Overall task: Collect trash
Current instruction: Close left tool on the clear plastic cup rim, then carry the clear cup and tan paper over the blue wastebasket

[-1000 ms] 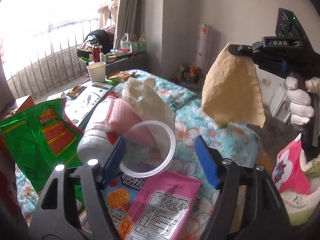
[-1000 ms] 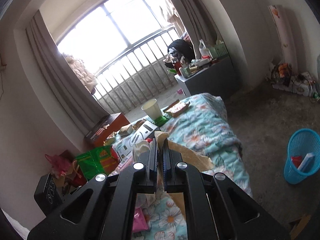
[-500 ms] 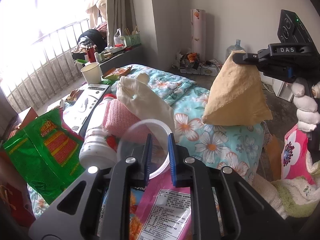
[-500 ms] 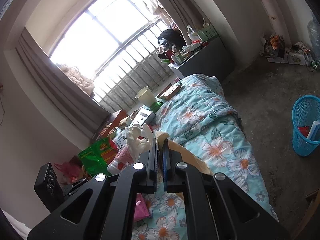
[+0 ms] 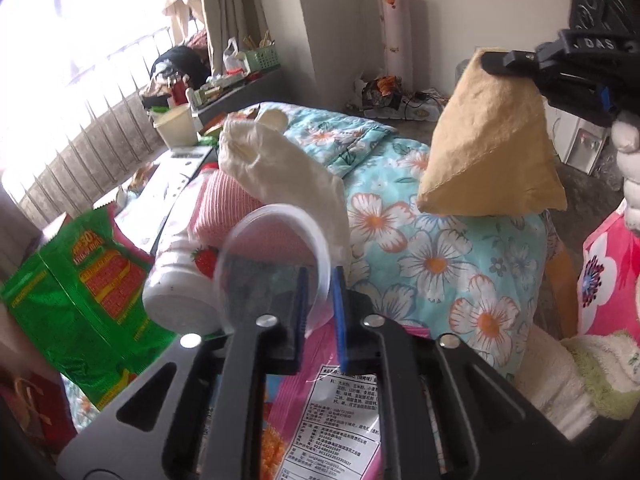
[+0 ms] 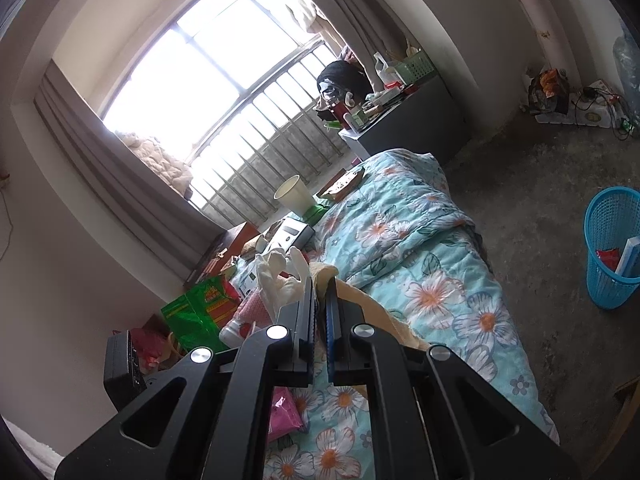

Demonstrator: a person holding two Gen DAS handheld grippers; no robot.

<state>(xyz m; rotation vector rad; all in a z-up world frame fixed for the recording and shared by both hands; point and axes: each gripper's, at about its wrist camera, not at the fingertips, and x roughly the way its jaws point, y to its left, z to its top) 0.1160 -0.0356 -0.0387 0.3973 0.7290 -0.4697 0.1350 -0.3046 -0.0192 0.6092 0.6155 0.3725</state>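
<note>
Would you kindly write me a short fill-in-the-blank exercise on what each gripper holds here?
The left gripper is shut on the rim of a clear plastic ____.
The right gripper holds a crumpled sheet of ____ paper.
The round blue mesh basket stands on the ____.

Missing: cup; brown; floor

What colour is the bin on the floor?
Blue, a mesh basket; clearest in the right wrist view.
</note>
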